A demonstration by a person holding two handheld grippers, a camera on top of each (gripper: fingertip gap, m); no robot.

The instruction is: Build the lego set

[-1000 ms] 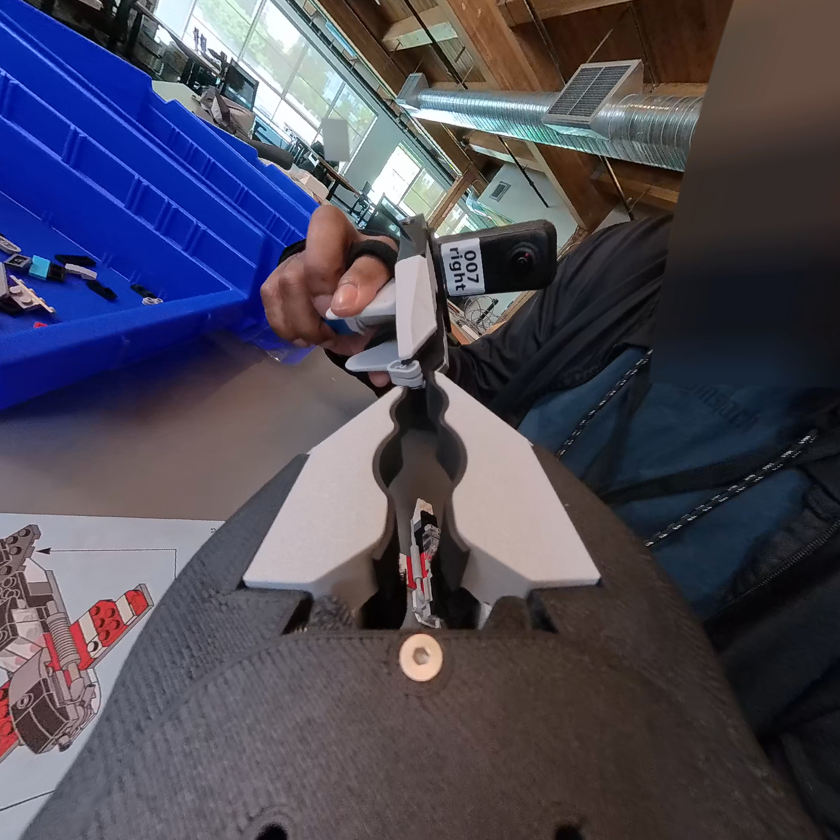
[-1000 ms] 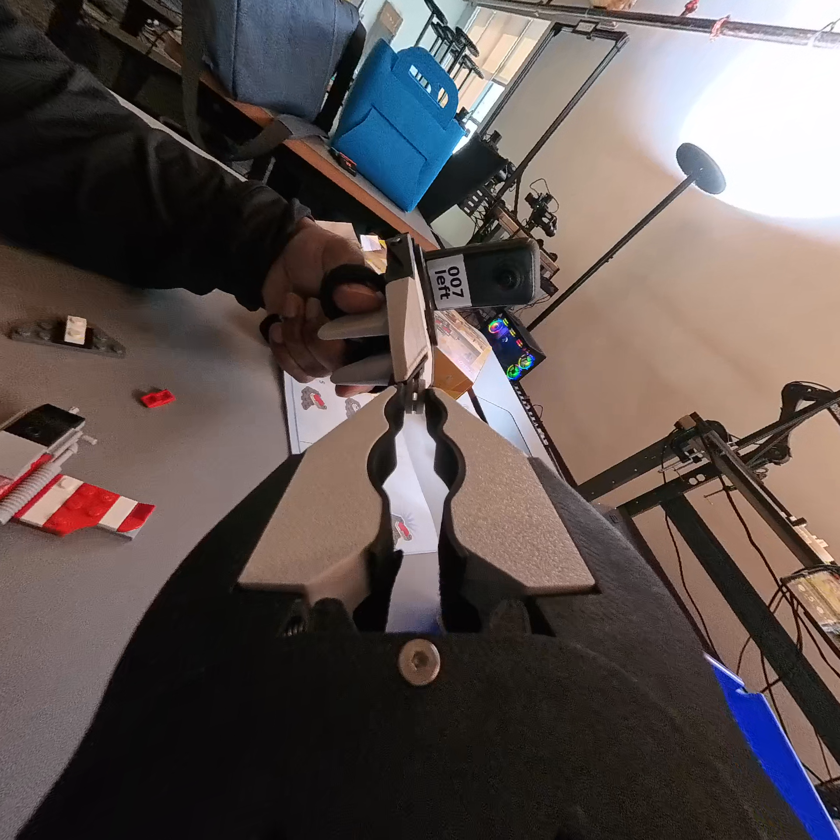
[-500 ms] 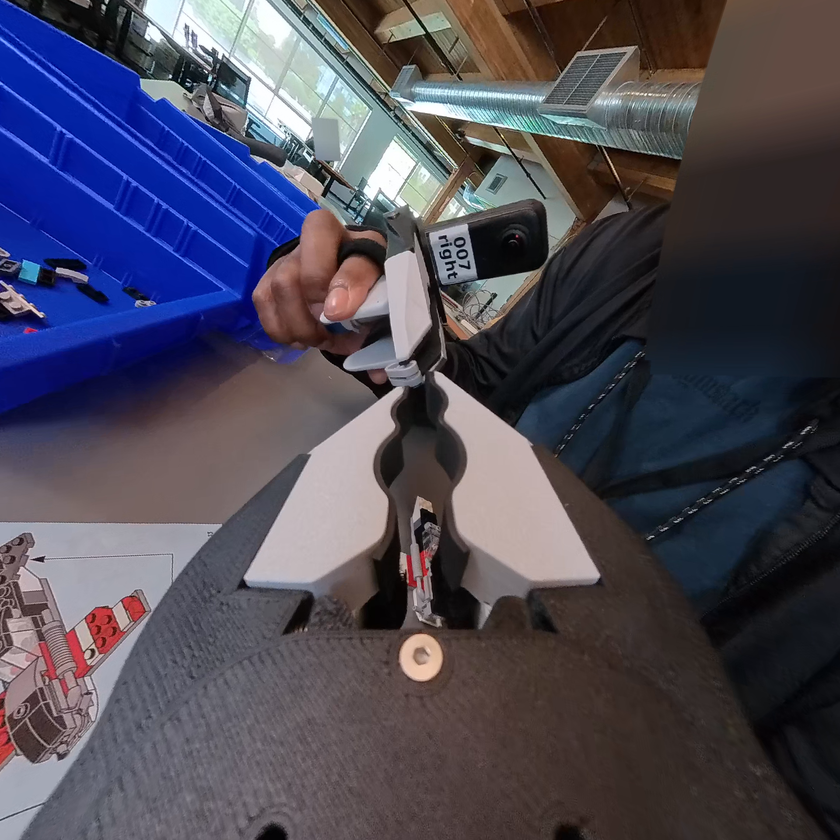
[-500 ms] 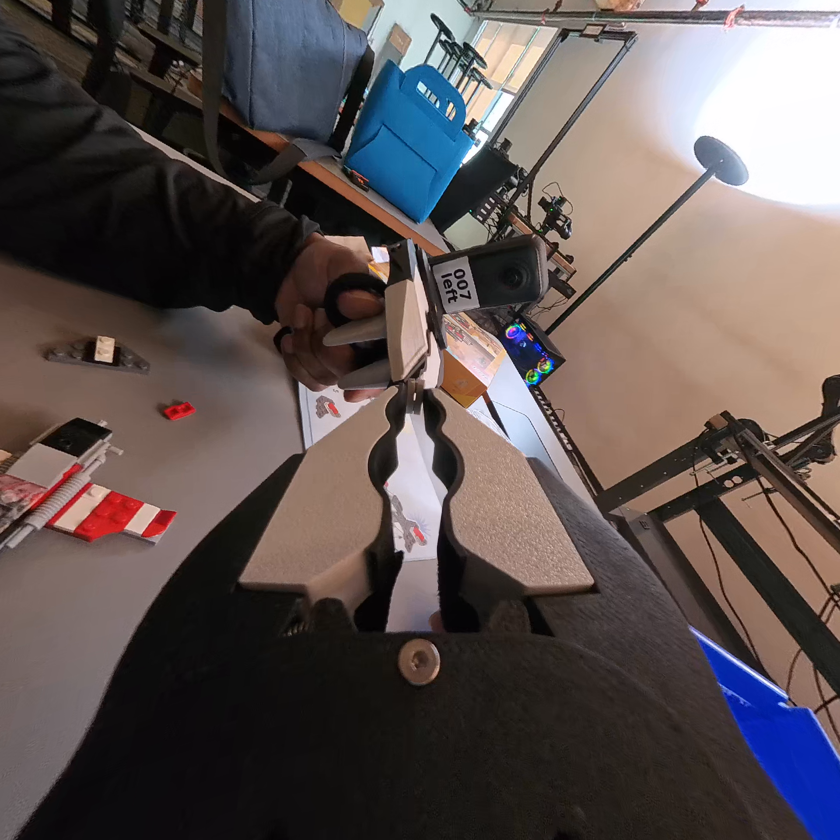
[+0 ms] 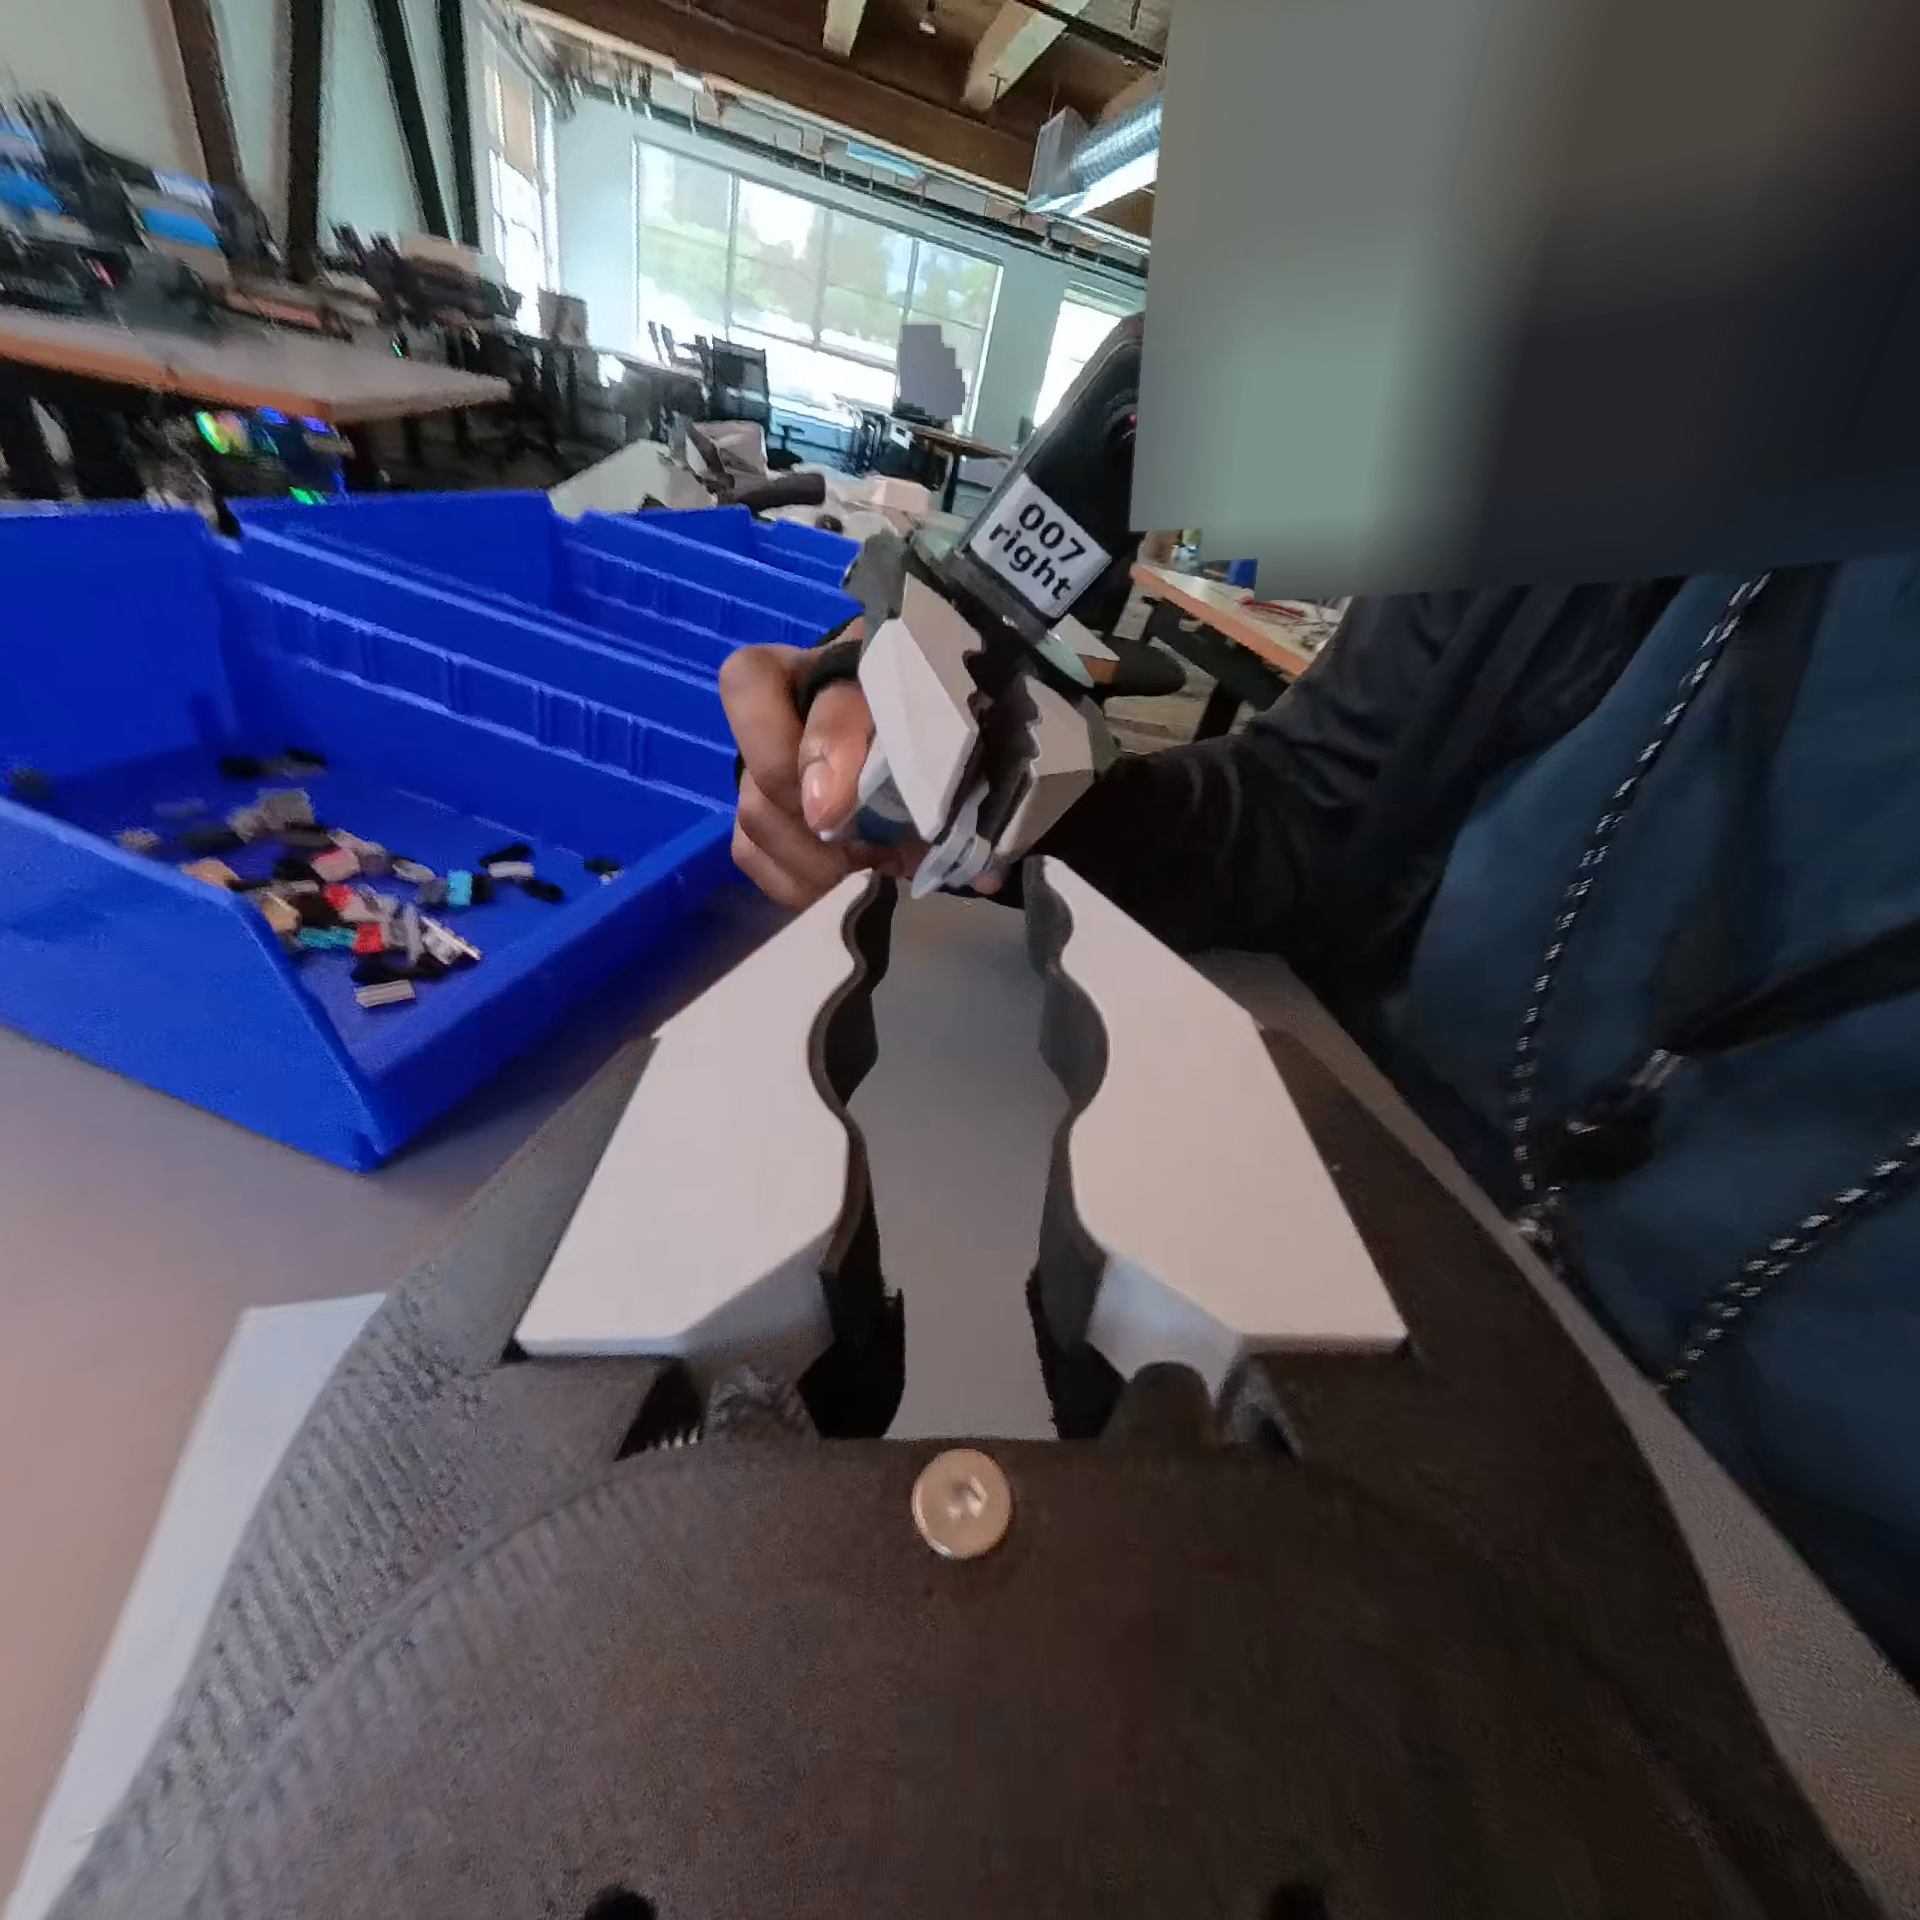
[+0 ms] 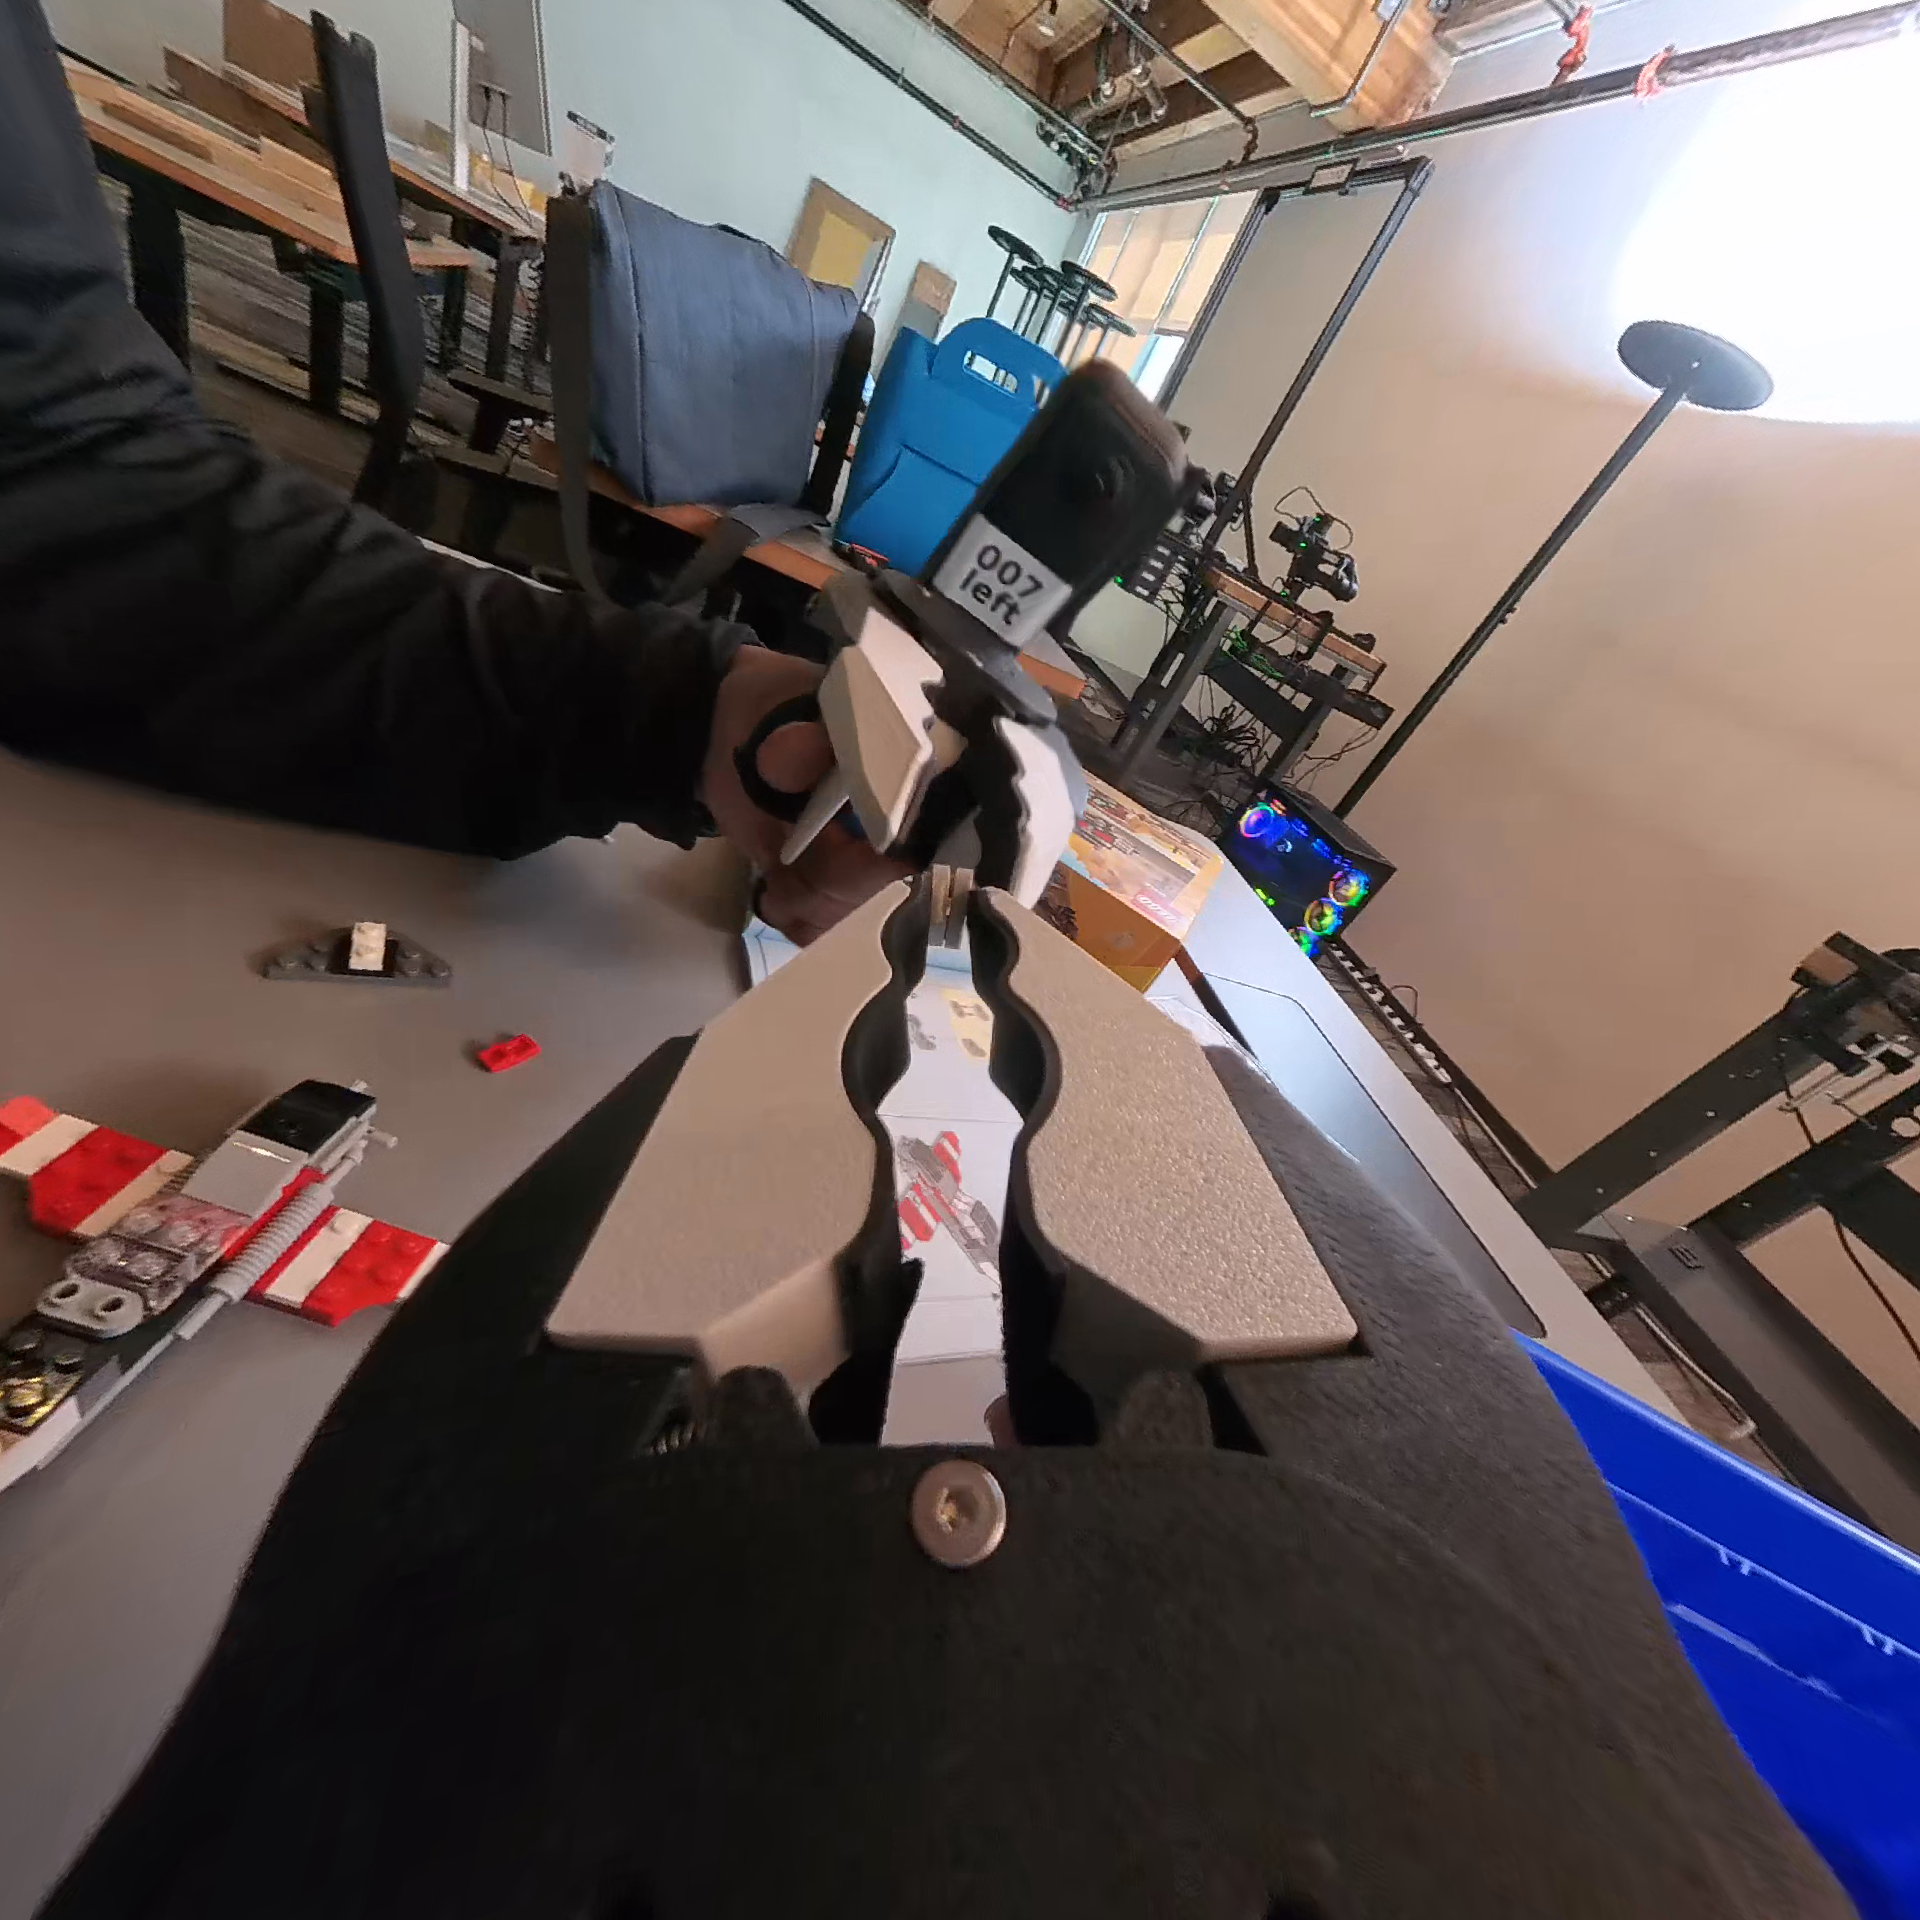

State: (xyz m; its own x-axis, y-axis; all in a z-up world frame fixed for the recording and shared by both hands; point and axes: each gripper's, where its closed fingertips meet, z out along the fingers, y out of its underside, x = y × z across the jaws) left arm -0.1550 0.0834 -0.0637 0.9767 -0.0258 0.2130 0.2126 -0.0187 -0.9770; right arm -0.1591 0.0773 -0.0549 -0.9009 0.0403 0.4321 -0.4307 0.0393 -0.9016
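Note:
My right gripper (image 6: 948, 902) is shut on a small grey lego piece (image 6: 945, 920), held above the table. My left gripper (image 5: 956, 881) is open and empty, its fingertips on either side of that piece (image 5: 940, 875). Each gripper shows tip to tip in the other's view: the right gripper (image 5: 961, 857) in the left wrist view, the left gripper (image 6: 966, 831) in the right wrist view. A partly built model with red and white wings (image 6: 208, 1226) lies on the grey table at the left. The instruction sheet (image 6: 935, 1195) lies under my right gripper.
A blue bin (image 5: 343, 1049) holding several loose pieces stands at the left; its edge also shows in the right wrist view (image 6: 1766, 1558). A grey wedge plate with a white piece (image 6: 353, 956) and a small red plate (image 6: 507, 1051) lie on the table. A yellow box (image 6: 1132, 904) stands behind the sheet. Both grippers' tips are close together, under 4 cm apart.
My left gripper has opened; it was shut at the small grey piece before. My right gripper keeps hold of the piece. Both grippers have tilted and both views have swung round.

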